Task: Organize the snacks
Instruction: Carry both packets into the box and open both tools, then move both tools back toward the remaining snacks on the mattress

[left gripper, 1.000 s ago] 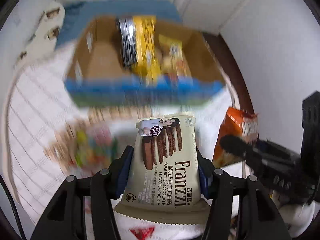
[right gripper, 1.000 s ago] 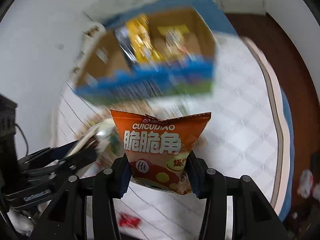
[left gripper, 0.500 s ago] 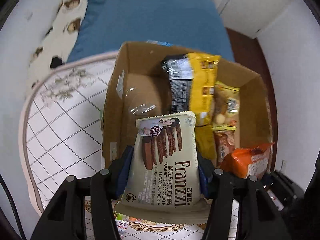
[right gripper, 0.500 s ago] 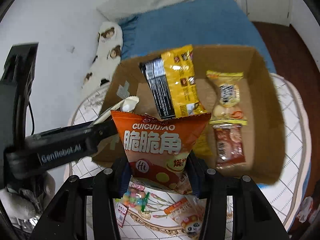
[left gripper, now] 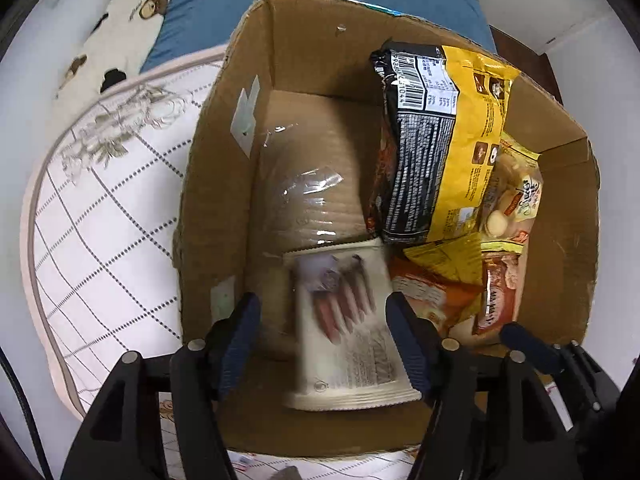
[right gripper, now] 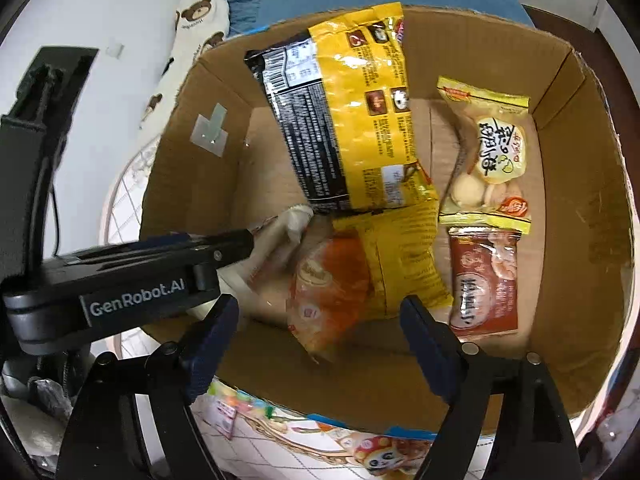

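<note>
In the lower centre of both frames, 2 tools are standing open over the cardboard box (left gripper: 224, 184): the left tool (left gripper: 324, 332) is releasing a light, crinkly cookie pack (left gripper: 348, 328), best pinched by its sealed edges; the right tool (right gripper: 318, 334) is dropping an orange snack bag (right gripper: 328, 292).

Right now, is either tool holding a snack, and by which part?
Neither. The left tool is open, with the blurred cookie pack loose between its fingers. The right tool is open too, the orange chip bag lying in the cardboard box.

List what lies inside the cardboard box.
Inside the brown cardboard box: a yellow-and-black noodle packet, cream cookie pack, orange crisp bag, pale yellow snack pouch, red-brown shrimp pouch. Anything beneath them is hidden.
</note>
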The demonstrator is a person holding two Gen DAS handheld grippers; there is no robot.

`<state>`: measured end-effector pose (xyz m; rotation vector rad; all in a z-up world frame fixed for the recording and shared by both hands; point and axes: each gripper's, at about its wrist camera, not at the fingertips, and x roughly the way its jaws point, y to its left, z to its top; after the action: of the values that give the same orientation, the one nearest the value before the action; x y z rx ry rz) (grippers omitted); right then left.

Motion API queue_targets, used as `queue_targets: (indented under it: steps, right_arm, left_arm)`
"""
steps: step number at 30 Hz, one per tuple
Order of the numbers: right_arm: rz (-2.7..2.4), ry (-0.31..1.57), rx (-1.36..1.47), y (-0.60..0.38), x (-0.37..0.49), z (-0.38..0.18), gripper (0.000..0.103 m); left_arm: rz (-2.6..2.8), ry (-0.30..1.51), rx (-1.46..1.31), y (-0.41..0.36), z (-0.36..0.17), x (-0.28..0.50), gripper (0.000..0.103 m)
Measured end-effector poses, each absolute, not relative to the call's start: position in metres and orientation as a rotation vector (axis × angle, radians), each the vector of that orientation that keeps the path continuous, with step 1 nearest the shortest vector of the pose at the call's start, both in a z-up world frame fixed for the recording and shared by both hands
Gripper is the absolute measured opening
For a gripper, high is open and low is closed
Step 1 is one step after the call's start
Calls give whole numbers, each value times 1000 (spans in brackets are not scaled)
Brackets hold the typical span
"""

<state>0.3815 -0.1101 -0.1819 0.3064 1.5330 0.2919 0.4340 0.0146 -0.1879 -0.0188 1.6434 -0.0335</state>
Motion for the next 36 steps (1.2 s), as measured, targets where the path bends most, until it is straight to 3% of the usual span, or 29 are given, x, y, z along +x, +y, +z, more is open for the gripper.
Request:
queue_targets:
  steps: [13, 36]
  right_arm:
    - [162, 1474, 253, -138, 362, -164, 85]
    - [59, 1205, 212, -175, 279, -66, 85]
  left_arm:
    - [-27, 1520, -4, 16, -157, 411, 63]
    - [-75, 1154, 56, 2, -54, 313, 63]
